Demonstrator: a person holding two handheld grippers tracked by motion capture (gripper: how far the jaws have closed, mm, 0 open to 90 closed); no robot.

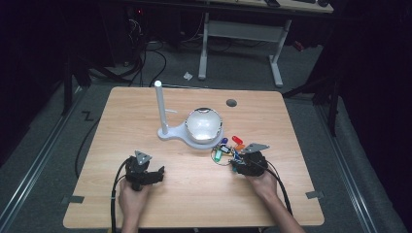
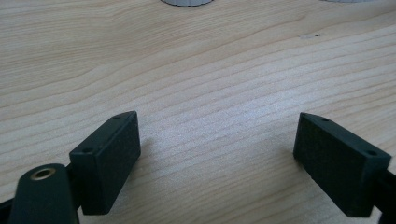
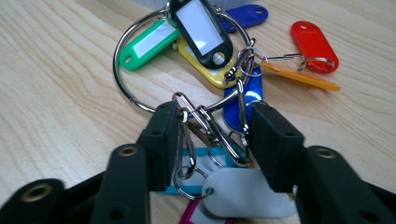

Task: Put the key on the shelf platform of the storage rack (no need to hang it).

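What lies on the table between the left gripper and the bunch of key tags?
Bare wood. In the high view the tabletop between the left gripper and the key tags by the right gripper carries nothing.

A lab or test room is suggested by a lone light-wood table [image 1: 145, 107] set on grey carpet [image 1: 43, 141] in a darkened space, with loose cables [image 1: 145, 58] trailed across the floor, tape markers [image 1: 73, 199] stuck at the table's edges, and a white-legged desk [image 1: 243, 34] placed behind.
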